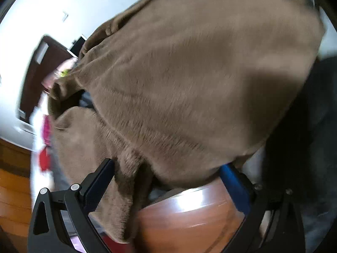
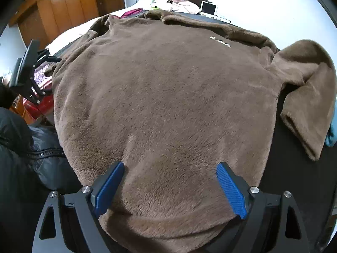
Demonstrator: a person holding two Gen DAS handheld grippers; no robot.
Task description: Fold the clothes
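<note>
- Here the brown fleece sweater (image 2: 164, 97) lies spread flat on a dark desk (image 2: 294, 168), one sleeve (image 2: 305, 97) folded out to the right.
- Right tool (image 2: 168, 186) stands wide open over the hem, gripping nothing.
- Left tool (image 1: 166, 186) is open too, fleece draped between its jaws over a wooden edge (image 1: 189, 217).

A black surface (image 2: 294, 168) carries the spread brown fleece top (image 2: 164, 97).
</note>
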